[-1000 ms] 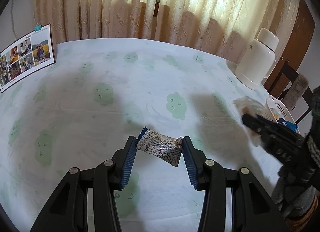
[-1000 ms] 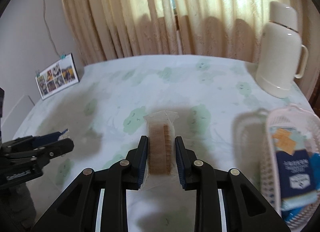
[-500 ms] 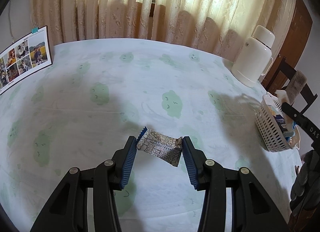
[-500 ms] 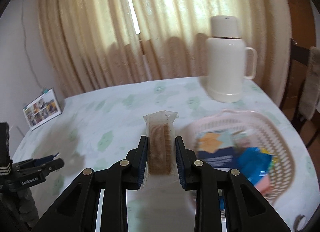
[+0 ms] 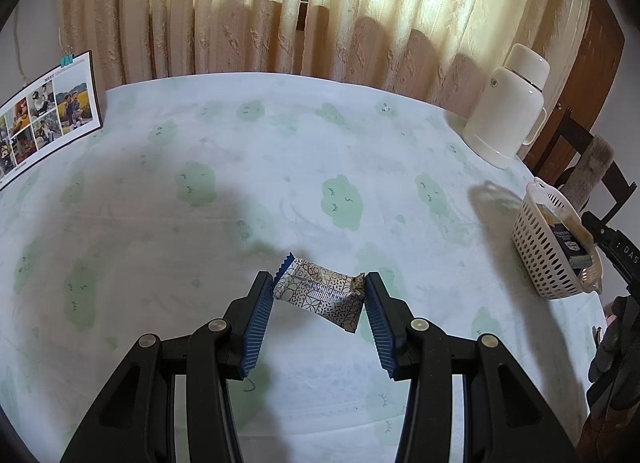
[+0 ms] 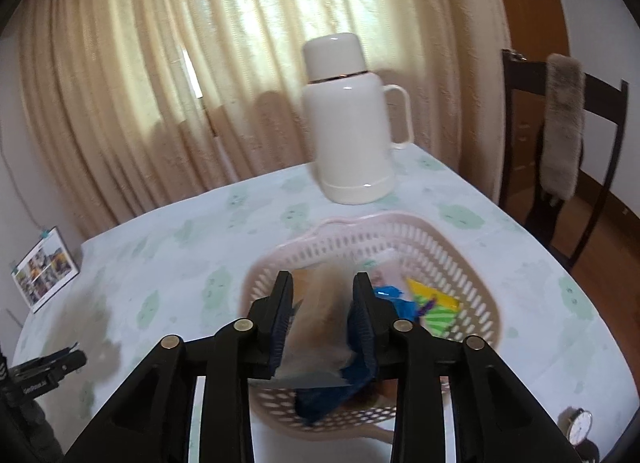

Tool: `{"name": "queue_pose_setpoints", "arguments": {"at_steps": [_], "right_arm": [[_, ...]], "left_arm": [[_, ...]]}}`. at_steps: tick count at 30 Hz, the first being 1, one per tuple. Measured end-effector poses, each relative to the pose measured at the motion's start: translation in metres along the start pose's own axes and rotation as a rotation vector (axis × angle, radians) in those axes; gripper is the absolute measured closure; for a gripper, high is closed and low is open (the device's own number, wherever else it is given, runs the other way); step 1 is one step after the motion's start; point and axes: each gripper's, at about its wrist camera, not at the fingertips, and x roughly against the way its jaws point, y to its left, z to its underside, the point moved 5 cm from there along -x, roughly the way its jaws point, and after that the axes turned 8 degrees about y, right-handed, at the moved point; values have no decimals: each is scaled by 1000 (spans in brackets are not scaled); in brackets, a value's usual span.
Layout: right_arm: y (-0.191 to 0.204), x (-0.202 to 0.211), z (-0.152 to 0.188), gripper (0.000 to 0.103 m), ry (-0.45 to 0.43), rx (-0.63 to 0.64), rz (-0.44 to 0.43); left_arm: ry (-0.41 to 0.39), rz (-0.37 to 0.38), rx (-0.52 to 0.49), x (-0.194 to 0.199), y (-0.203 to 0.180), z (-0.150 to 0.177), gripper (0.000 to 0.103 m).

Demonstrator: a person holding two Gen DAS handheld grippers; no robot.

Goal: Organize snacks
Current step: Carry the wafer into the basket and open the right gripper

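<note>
My left gripper (image 5: 319,290) is shut on a white, black-patterned snack packet (image 5: 320,293) and holds it above the table. My right gripper (image 6: 322,295) hangs over the pink perforated basket (image 6: 452,263), jaws spread wider than the clear-wrapped brown wafer pack (image 6: 320,319) that shows blurred between them, dropping into the basket. The basket holds blue (image 6: 396,299) and yellow-green (image 6: 434,309) packets. In the left wrist view the basket (image 5: 540,259) stands at the table's right edge with the right gripper (image 5: 612,243) beside it.
A white thermos (image 6: 352,123) stands behind the basket, also in the left wrist view (image 5: 508,107). A photo calendar (image 5: 44,111) stands at the far left. A dark wooden chair (image 6: 560,135) is off the right edge. A wristwatch (image 6: 580,421) lies at the near right corner.
My right gripper has moved right over the basket and opened, and the wafer pack has slipped down from between the fingers. The left gripper holds its packet and has risen a little.
</note>
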Motion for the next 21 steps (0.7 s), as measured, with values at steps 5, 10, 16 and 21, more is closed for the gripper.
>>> {"name": "queue_pose_setpoints", "arguments": {"at_steps": [5,10,16,21], "right_arm": [[-10,-3,6,61,-12,-20,17],[-5,-5,10,61,-28,24,45],[-5,-11,12,61,-28,39,15],[-12,-15,13,61,-23,0,-71]], "left_arm": [[5,-4,-2,-3,-1,1,60],[12,-12,-9,-6,-2,2,60],[15,-26,-15,-9,-4,3,60],[18,-34,-31,-9,-9,4,60]]}}
